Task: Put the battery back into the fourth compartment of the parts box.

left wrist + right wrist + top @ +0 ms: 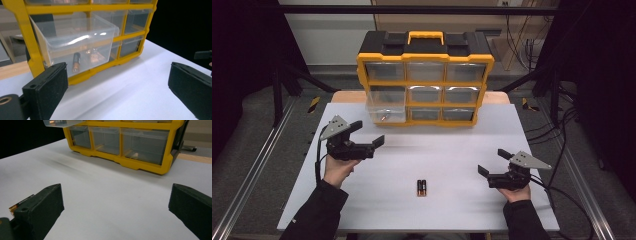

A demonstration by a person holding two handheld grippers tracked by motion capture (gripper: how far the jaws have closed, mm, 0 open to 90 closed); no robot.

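Black-and-copper batteries (421, 187), pair, lie mid white tabletop (447, 150), between grippers. Left gripper (366, 134) spread, empty, near pulled-out clear plastic drawer (385, 106) of yellow organiser (425, 80).
Left gripper view: another battery (76, 62) inside drawer (80, 42).
Right gripper view: right gripper (115, 212) spread, empty; batteries (21, 203) beside it.

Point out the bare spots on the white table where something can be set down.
Free: the white table between the organizer and the batteries, and the strip between batteries and right gripper. Crowded: the left rear, where the pulled-out drawer overhangs near the open left gripper.
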